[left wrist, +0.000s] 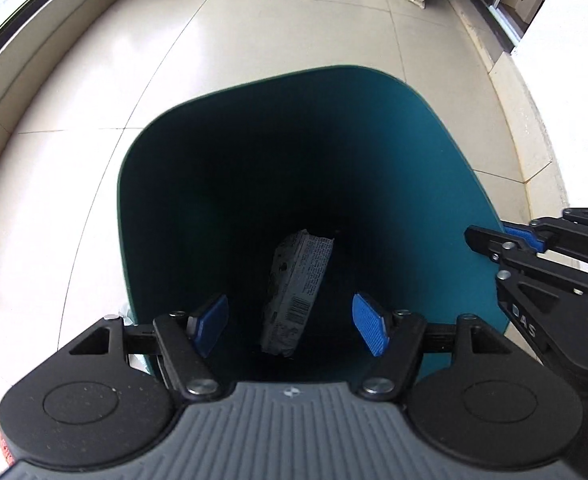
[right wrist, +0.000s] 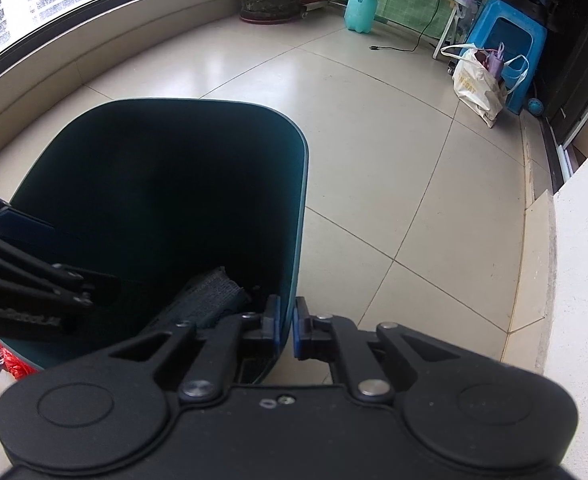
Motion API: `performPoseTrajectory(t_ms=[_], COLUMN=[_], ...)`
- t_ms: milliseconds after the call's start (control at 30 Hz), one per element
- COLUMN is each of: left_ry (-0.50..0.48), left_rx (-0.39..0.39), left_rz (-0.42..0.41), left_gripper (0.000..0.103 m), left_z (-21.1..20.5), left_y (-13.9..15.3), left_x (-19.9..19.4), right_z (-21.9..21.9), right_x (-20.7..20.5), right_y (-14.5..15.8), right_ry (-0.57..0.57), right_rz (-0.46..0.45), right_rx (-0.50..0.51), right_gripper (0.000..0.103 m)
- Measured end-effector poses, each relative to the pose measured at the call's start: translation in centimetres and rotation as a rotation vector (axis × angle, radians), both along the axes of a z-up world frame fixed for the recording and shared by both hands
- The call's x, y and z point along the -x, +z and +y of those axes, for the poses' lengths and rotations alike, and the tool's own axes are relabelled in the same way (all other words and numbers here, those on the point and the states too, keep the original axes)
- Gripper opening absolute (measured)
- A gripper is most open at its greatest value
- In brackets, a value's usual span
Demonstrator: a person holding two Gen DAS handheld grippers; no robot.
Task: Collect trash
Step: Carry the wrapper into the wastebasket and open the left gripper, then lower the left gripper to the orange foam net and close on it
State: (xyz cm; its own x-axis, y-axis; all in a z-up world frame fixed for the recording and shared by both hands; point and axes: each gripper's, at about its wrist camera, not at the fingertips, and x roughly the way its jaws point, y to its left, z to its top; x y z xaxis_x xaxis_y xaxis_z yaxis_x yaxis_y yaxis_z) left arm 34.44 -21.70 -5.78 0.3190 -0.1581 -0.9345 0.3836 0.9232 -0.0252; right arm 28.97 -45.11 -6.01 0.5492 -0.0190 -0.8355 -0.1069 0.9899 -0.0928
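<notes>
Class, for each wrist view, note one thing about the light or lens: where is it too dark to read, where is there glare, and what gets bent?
Left wrist view: the bin interior falls to near black, only the wrapper catches light; the floor glares white. Right wrist view: the bin's inside is dark; the window frame and tile joints curve from fisheye distortion.

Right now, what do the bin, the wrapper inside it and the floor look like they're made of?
Bin: probably plastic, matte teal; its wall is thin, smooth and of one even colour.
Wrapper: likely thin plastic film or foil, silvery grey with small print and a barcode, creased at the ends.
Floor: glazed tile, it seems; glossy beige squares with thin grout lines and window glare.
</notes>
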Motion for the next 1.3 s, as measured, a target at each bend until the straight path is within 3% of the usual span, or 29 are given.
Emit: performPoseTrajectory(t_ms=[233, 333, 600, 800, 933, 1067, 1300], left_ry=[-0.045, -0.032, -0.014, 0.011, 0.005, -0.049, -0.109], left_rx=[0.045, 0.069, 0.046, 0.103, 0.116, 0.074, 0.028], left_rz=[-0.117, -0.125, -0.158, -0.155, -0.132, -0.101, 0.048], left_gripper=[0.068, 0.068, 0.068, 0.075, 0.075, 0.08, 0.08], left_z=[2.7, 4.2, 7.4, 11.4, 13.5, 14.3, 13.3], left_y=[3.9, 5.4, 6.3, 6.1, 4.8, 1.6, -8.5], left_x=[3.6, 4.5, 6.9, 8.8, 10.0, 11.2, 10.4], right_z=[0.0, 0.1, -0.3, -0.3, -0.4, -0.1, 0.3], right_x=[-0.1, -0.4, -0.8, -0.6, -0.5, -0.6, -0.9], right_y=[0.0, 0.1, 0.1, -0.1, -0.1, -0.1, -0.1], right_ry=[-0.024, -0.03, -0.027, -0.01, 0.004, 0.035, 0.065], right_rz=[0.014, 0.02, 0.023, 0.027, 0.034, 0.05, 0.066], right_rx=[-0.008, -0.008, -0.017, -0.01, -0.014, 0.011, 0.036], right_gripper=[0.004, 0.004, 0.004, 0.004, 0.005, 0.005, 0.006])
